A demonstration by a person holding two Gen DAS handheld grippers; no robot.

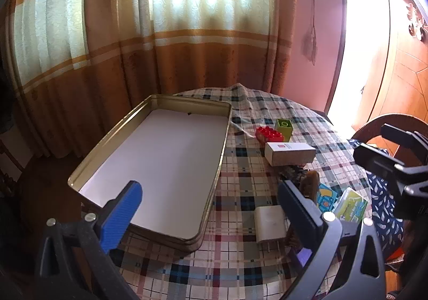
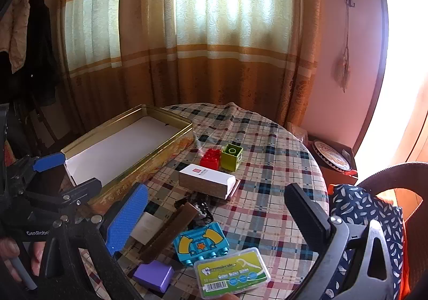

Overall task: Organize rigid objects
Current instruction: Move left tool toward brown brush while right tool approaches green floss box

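A round table [image 2: 281, 171] draped in a plaid cloth stands before tall orange-and-cream curtains [image 2: 214, 32], with bright daylight pouring in on the right.

Nearest the edge lies a clear case of floss picks [image 2: 232, 272] with a green label, and just left of it a small purple block [image 2: 153, 274]. Behind them sits a blue toy brick [image 2: 200, 242] printed with a yellow arc and an orange star, beside a dark brown bar [image 2: 171, 230] lying at a slant and a white charger [image 1: 270, 225]. Farther back rests a long white box [image 2: 206, 179] with a small red mark on top, then a red studded brick [image 2: 211, 157] touching a green hollow cube [image 2: 232, 157].

To the left, a long gold tin [image 1: 214, 161] lies open, its floor lined white, nothing inside it.

The right gripper [image 2: 216, 217] hangs above the near clutter with its jaws spread wide, holding nothing. The left gripper [image 1: 211, 206] is equally wide apart over the tin's near end, also empty, one blue pad [image 1: 125, 214] above the white lining.
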